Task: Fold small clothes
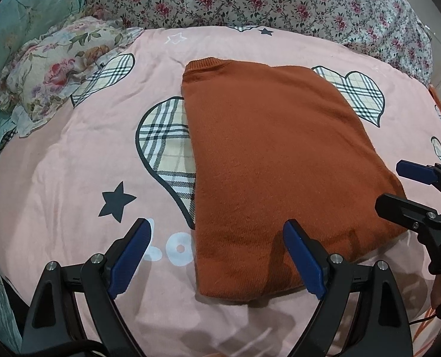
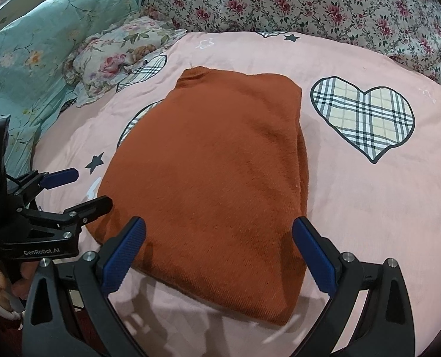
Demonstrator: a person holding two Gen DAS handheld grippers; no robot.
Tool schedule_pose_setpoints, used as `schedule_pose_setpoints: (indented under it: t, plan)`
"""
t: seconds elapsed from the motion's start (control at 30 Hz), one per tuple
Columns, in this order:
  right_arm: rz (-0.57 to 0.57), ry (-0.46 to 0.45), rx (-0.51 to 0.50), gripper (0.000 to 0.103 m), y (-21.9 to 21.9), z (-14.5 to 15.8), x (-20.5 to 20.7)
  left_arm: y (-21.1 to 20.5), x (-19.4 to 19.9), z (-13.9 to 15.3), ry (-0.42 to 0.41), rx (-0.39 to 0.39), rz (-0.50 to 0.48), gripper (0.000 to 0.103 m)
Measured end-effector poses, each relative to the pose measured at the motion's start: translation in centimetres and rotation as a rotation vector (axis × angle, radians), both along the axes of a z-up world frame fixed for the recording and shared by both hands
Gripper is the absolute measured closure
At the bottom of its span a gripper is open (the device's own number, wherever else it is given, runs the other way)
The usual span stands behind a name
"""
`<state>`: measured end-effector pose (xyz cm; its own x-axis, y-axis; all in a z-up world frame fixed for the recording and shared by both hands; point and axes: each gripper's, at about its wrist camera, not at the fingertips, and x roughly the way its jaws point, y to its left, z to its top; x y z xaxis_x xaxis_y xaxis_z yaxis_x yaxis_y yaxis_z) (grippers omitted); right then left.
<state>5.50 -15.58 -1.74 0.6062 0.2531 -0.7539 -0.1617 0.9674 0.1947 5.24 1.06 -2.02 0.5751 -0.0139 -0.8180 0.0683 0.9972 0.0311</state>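
Note:
A rust-orange knit sweater (image 1: 268, 160) lies folded into a long rectangle on the pink bedspread (image 1: 71, 163), its ribbed collar at the far end. It also shows in the right wrist view (image 2: 208, 184). My left gripper (image 1: 217, 255) is open and empty, hovering over the sweater's near left corner. My right gripper (image 2: 220, 255) is open and empty, hovering over the sweater's near edge. The right gripper shows at the right edge of the left wrist view (image 1: 398, 187), the left gripper at the left edge of the right wrist view (image 2: 92, 187).
The bedspread has plaid hearts (image 2: 363, 119) and dark stars. A floral pillow (image 1: 56, 71) lies at the far left, a teal quilt (image 2: 27, 59) beyond it, and a rose-print quilt (image 1: 265, 0) along the back.

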Motion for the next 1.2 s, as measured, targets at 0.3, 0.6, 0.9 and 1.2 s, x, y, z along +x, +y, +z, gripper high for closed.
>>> schedule_pose_setpoints:
  t: [0.3, 0.6, 0.9, 1.2]
  plan:
    - [-0.004, 0.013, 0.006, 0.004, -0.34, -0.26, 0.37, -0.22, 0.04, 0.12, -0.003, -0.003, -0.007, 0.012]
    - [0.000, 0.010, 0.004, 0.004, -0.30, -0.21, 0.39, -0.24, -0.08, 0.37, -0.009, -0.004, -0.013, 0.012]
    - [0.000, 0.010, 0.003, 0.004, -0.24, -0.16, 0.34, -0.12, -0.08, 0.47, -0.011, -0.007, -0.005, 0.012]
    - [0.001, 0.008, 0.004, 0.004, -0.05, -0.05, 0.15, -0.17, -0.16, 0.57, -0.014, -0.008, -0.013, 0.012]
